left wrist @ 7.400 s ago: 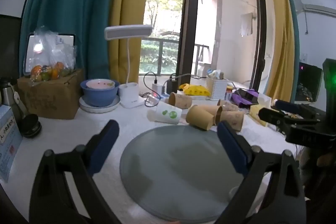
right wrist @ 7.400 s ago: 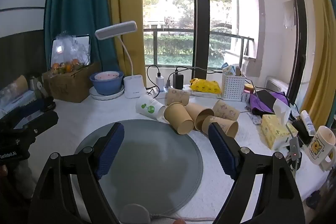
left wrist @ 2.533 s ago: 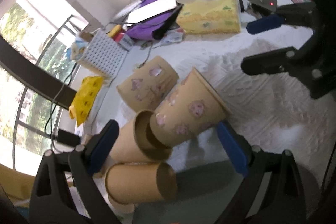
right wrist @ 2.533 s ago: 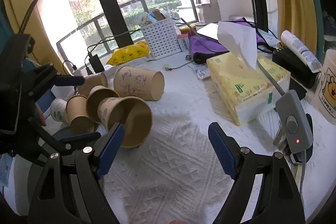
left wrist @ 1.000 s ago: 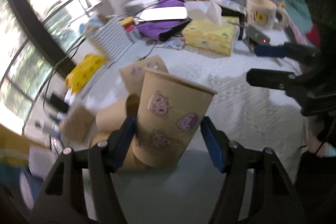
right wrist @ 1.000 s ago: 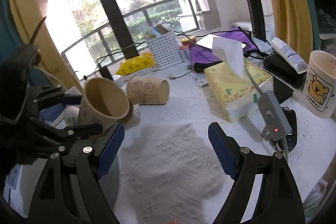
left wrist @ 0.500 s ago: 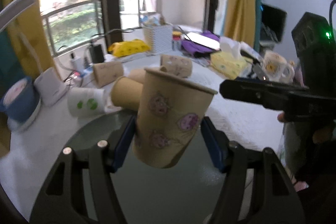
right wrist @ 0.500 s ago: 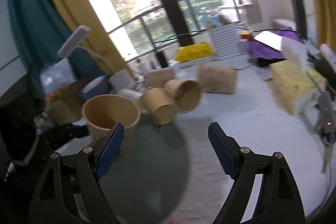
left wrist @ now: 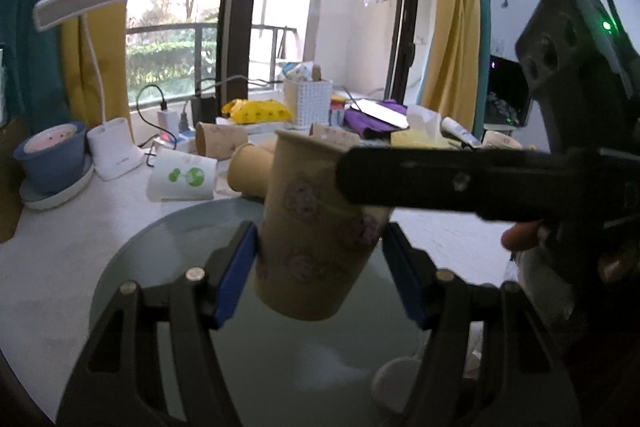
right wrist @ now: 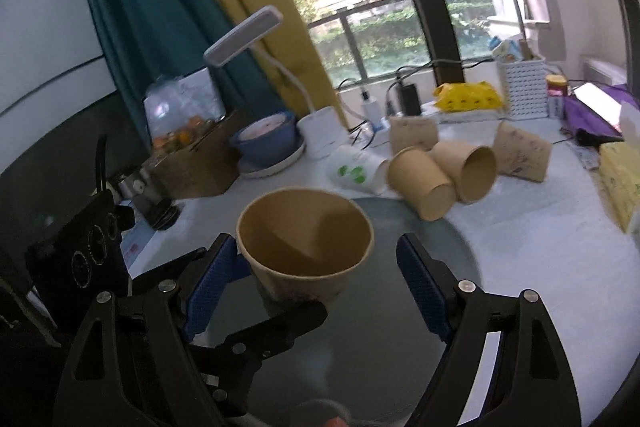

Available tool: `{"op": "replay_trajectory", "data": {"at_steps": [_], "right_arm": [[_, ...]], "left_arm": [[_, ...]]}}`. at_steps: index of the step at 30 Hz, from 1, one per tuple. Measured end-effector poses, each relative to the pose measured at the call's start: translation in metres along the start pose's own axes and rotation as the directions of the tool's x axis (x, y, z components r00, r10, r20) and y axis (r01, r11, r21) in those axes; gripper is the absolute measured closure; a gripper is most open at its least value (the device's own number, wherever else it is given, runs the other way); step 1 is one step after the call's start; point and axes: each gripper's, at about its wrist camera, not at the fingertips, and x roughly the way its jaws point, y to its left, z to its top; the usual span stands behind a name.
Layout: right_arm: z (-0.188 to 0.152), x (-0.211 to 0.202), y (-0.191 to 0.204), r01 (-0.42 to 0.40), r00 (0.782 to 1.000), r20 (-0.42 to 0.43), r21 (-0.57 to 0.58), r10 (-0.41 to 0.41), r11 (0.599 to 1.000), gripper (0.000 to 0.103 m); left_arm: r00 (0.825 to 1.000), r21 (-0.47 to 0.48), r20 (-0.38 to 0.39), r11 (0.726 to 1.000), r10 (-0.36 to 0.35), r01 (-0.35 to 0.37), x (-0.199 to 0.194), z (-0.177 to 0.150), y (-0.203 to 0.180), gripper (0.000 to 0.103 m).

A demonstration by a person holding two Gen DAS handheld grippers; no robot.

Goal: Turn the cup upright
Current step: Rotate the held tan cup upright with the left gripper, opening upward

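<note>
My left gripper (left wrist: 320,267) is shut on a brown paper cup (left wrist: 316,231) with pink prints and holds it mouth up, slightly tilted, above the round grey mat (left wrist: 168,267). The same cup (right wrist: 306,247) shows in the right wrist view, open mouth towards the camera, between my right gripper's (right wrist: 316,279) blue pads. The right gripper is open and not touching the cup. The right gripper's finger (left wrist: 460,183) crosses in front of the cup's rim in the left wrist view.
Several brown paper cups (right wrist: 444,175) and a white cup with green print (right wrist: 356,171) lie on their sides behind the mat. A white desk lamp (left wrist: 112,143), a blue bowl (left wrist: 52,155), a white basket (left wrist: 308,103) and a tissue box (right wrist: 620,179) stand around them.
The left gripper has carried the cup from the pile to above the grey mat and turned it mouth up. The right gripper has swung over to face the cup closely.
</note>
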Motion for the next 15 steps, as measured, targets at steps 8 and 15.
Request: {"op": "replay_trajectory", "data": {"at_steps": [8, 15], "right_arm": [[-0.007, 0.006, 0.024, -0.030, 0.999, -0.024, -0.030, 0.029, 0.999, 0.019], [-0.007, 0.012, 0.023, -0.068, 0.997, -0.032, -0.026, 0.067, 0.997, 0.019]], "left_arm": [[0.998, 0.012, 0.057, 1.000, -0.017, 0.016, -0.024, -0.012, 0.000, 0.037], [0.998, 0.023, 0.060, 0.999, -0.030, 0.028, -0.024, -0.013, 0.000, 0.037]]}}
